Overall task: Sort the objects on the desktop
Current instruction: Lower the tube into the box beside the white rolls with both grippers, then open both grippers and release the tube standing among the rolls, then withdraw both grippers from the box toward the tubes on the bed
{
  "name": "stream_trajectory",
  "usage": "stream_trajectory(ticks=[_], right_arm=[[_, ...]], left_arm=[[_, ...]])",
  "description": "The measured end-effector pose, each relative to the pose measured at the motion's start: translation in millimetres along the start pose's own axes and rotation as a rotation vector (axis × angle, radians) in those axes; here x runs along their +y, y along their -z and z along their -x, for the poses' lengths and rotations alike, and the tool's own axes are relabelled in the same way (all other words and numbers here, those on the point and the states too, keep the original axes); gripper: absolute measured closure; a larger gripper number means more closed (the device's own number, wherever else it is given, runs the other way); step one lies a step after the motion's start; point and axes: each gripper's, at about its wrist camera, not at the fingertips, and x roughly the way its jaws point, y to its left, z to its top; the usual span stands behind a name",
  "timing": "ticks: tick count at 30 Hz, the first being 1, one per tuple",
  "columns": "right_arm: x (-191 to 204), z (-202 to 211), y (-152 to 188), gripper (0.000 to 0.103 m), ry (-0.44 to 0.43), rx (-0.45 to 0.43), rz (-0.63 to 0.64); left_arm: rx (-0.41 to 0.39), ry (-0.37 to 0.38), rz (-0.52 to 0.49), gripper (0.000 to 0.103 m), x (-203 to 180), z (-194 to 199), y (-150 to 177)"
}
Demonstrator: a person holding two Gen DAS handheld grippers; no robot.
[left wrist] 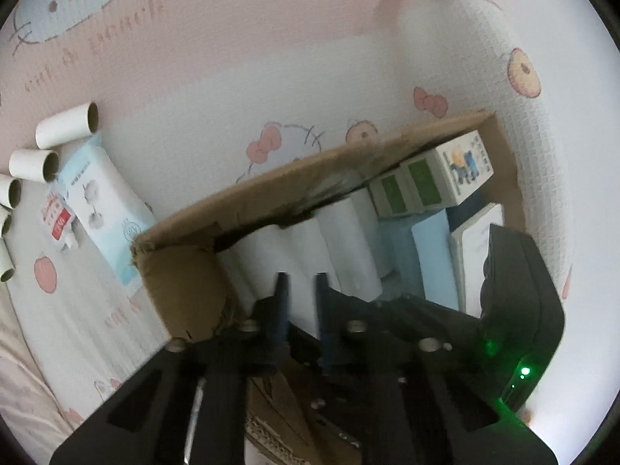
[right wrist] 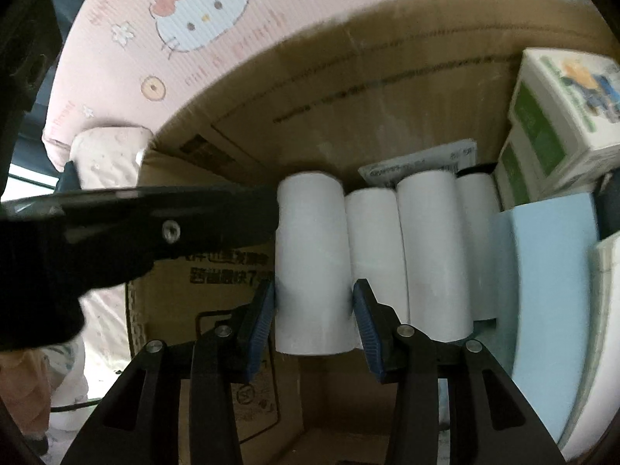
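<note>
1. Blue-padded jaws on the right gripper (right wrist: 314,310) are clamped on a white paper tube (right wrist: 312,267), one pad on each side of its lower half. It's already down inside the cardboard box (right wrist: 348,89), at the left end of a row of three more tubes (right wrist: 434,255).
2. Left gripper (left wrist: 301,290) hangs over the same box with its jaws pinched nearly together and nothing between them, far as I can see.
3. What could go sideways, I reckon: the tube is hollow card, so squeezing harder would dent it. Let go while it's tilted and it could roll off to the bare left side instead of sitting snug against its neighbour. The left gripper is close by too, so a bump looks possible.
4. The tube itself looks plain, smooth, matte white, no crush marks.
5. Further out, more tubes (left wrist: 66,130) and a blue tissue pack (left wrist: 112,209) wait on the cartoon-print mat (left wrist: 193,77).
</note>
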Motion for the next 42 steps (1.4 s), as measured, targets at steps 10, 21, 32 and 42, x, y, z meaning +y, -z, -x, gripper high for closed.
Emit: stream_trajectory(ticks=[10, 21, 32, 42], right_arm=[[-2, -10, -9, 0.065, 0.016, 0.045, -0.019], [9, -12, -22, 0.065, 0.054, 0.038, -0.028], [24, 39, -28, 0.064, 0.257, -0.057, 0.012], [55, 75, -14, 0.064, 0.349, -0.151, 0.053]], left_arm=[[-0.02, -0.043, -0.087, 0.095, -2, 0, 6], [-0.099, 0.005, -0.109, 0.095, 10, 23, 9], [-0.26, 0.109, -0.177, 0.046, 8, 49, 20], [-0.544, 0.268, -0.068, 0.034, 42, 83, 37]])
